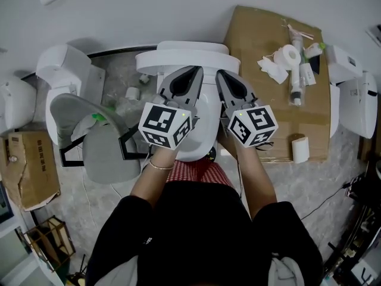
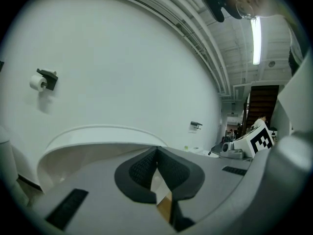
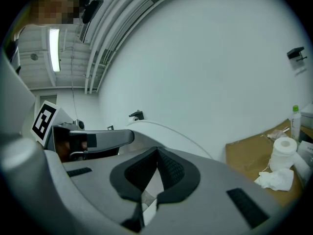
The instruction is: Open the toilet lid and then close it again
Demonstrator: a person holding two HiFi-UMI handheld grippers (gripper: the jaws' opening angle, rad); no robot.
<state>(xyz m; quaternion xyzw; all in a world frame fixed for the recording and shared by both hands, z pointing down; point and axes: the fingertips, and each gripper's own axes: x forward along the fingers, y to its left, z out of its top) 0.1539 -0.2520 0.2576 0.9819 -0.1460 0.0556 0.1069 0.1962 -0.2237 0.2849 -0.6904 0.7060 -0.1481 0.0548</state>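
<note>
**A:** Where are we?

**B:** We stand over a white ceramic toilet. Its white oval plastic lid looks raised, upright at the back. Our left gripper and right gripper, both clenched on nothing, hover near its top edge.

**A:** What could go wrong?

**B:** If we tip it forward with closed tips, the smooth plastic may slip and slam down.

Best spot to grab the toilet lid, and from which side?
The front lip of the toilet lid, nearest the person, coming from the front and under it. It seems to lie flat, hinged back by the tank, so the front edge is the free end.
</note>
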